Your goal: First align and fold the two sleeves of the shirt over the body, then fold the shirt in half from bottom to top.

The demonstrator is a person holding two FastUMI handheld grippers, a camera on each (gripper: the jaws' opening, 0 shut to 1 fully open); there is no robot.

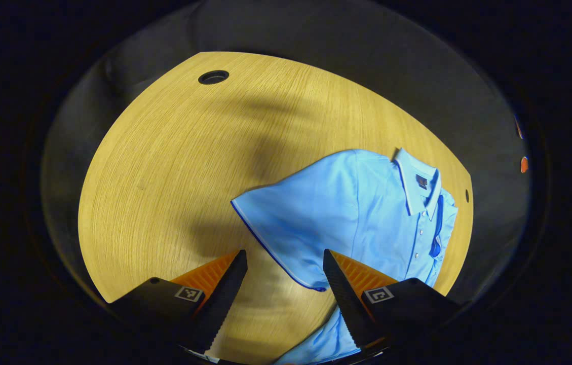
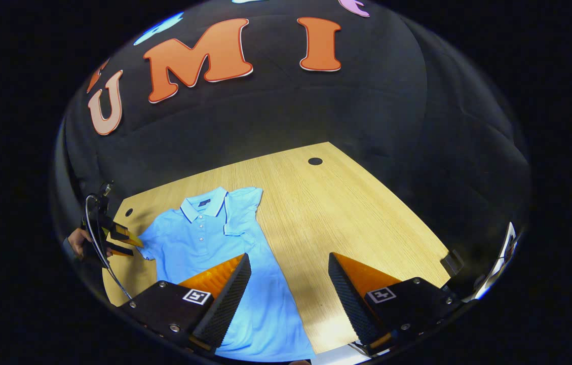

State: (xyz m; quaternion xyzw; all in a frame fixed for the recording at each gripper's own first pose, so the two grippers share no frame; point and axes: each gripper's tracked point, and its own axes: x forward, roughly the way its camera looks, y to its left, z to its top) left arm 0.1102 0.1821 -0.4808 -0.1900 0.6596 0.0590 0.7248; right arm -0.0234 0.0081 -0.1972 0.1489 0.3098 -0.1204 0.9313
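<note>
I have the shirt lying flat on the wooden table, collar at the far end from me and hem toward me, so its long axis runs away from both tools. In the right gripper view the right sleeve looks already folded in over the chest, while the left sleeve is spread out to the side, its trimmed edge running toward me. My left gripper has its jaws wide apart with nothing between them; that sleeve's cuff lies just ahead of it and a little to its right, the cuff's near corner sitting between the fingers' lines and the right finger overlapping cloth in the picture, though I cannot tell whether it touches. The shirt's body stretches farther right of the tool, toward the button placket. My right gripper is equally wide and empty, poised above the lower body, the shirt's right edge passing between its fingers. I judge the left sleeve is the step in hand, and the left gripper is plainly the nearer one: it should close on the cuff and carry it to its right, across the chest. From the right gripper view I can see the left gripper and the hand holding it just beside that sleeve.
</note>
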